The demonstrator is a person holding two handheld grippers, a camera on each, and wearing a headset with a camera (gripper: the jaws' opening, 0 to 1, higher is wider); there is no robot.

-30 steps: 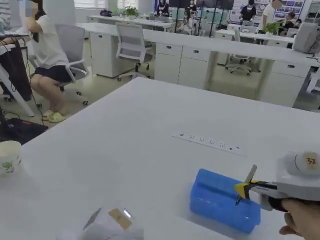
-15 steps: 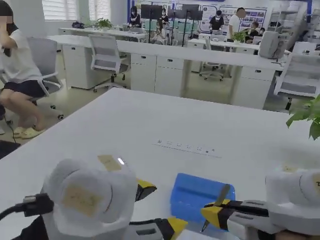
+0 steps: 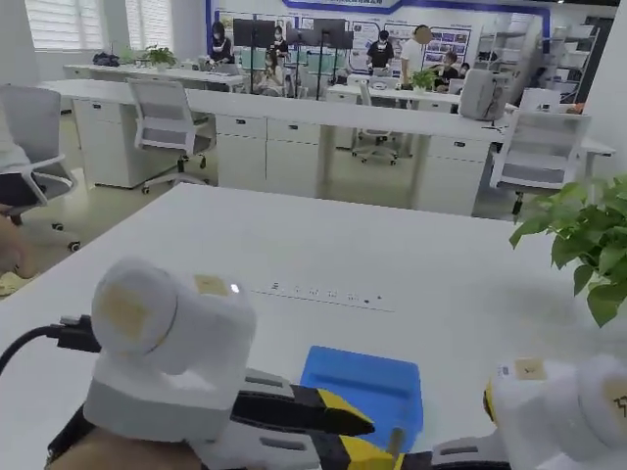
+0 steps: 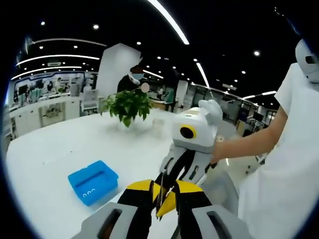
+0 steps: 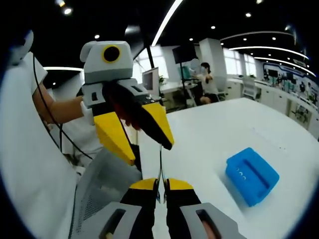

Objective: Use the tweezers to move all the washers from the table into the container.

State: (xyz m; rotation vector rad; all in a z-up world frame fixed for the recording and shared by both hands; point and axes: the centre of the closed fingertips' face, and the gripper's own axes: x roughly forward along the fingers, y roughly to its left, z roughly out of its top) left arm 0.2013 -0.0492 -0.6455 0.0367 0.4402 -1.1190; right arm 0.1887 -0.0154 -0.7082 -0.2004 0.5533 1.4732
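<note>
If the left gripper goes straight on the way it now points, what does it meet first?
Most likely the tweezers, which the right gripper holds out facing it. Their tip appears close to the open jaws of the left gripper, though depth is unclear.

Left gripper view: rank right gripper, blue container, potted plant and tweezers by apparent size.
1. right gripper, largest, though nearest the camera.
2. blue container and potted plant look alike; the plant stands farther off, so unranked.
3. tweezers, a thin sliver.
</note>
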